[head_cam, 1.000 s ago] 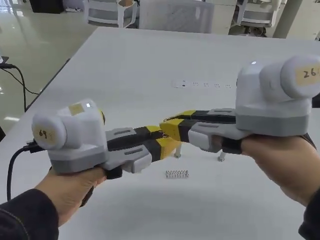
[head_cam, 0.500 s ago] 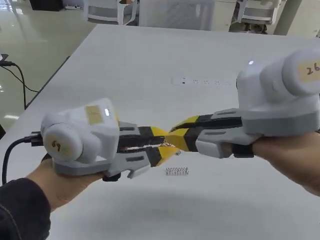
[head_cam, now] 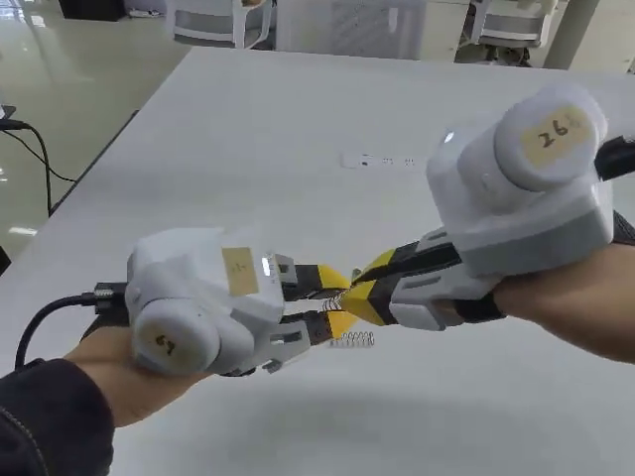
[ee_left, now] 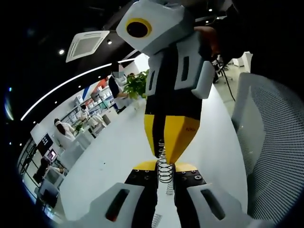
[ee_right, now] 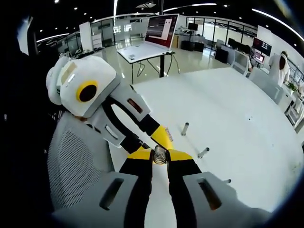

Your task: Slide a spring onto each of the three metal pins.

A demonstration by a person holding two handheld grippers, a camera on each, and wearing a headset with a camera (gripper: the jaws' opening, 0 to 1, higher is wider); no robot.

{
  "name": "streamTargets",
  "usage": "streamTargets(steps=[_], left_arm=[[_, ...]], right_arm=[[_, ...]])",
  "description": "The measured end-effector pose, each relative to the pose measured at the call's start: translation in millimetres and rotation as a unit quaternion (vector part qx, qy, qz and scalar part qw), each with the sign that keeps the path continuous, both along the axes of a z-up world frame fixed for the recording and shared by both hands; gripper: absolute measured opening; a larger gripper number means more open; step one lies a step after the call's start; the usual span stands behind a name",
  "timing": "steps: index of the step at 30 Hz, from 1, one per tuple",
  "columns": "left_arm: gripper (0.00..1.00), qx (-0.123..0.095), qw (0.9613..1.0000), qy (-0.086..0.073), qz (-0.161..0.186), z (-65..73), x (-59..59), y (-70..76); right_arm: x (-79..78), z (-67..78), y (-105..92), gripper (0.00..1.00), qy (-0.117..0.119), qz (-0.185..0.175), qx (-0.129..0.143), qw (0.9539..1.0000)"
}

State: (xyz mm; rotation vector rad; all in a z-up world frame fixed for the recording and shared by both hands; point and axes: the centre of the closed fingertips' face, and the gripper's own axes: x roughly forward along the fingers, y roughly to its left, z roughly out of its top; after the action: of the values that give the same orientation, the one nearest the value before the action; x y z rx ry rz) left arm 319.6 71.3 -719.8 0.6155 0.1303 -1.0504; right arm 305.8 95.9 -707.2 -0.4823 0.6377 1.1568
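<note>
Over the near part of the table [head_cam: 298,149], one spring [head_cam: 335,295] hung in mid-air btwn the two tool tips. The left gripper [head_cam: 332,309] had its jaws closed on one end and the right gripper [head_cam: 359,290] pinched the other, so prob. a handover or re-grip. A second spring [head_cam: 352,339] lay loose on the table just below them. Three pins [ee_right: 185,128] stood a little beyond the tips in the right gripper view, all apparently bare. By my read 0 of 3 was done, w/ every fit left.
</note>
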Motion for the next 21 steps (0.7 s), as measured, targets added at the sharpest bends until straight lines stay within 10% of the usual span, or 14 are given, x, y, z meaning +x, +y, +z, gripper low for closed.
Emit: streamTargets(steps=[21], left_arm=[[0.11, -0.023, 0.9987, 0.042, 0.015, -18.6, 1.0, 4.3]], right_arm=[[-0.1, -6.0, -6.8, 0.12, 0.033, -0.022, -0.023, 0.9989]])
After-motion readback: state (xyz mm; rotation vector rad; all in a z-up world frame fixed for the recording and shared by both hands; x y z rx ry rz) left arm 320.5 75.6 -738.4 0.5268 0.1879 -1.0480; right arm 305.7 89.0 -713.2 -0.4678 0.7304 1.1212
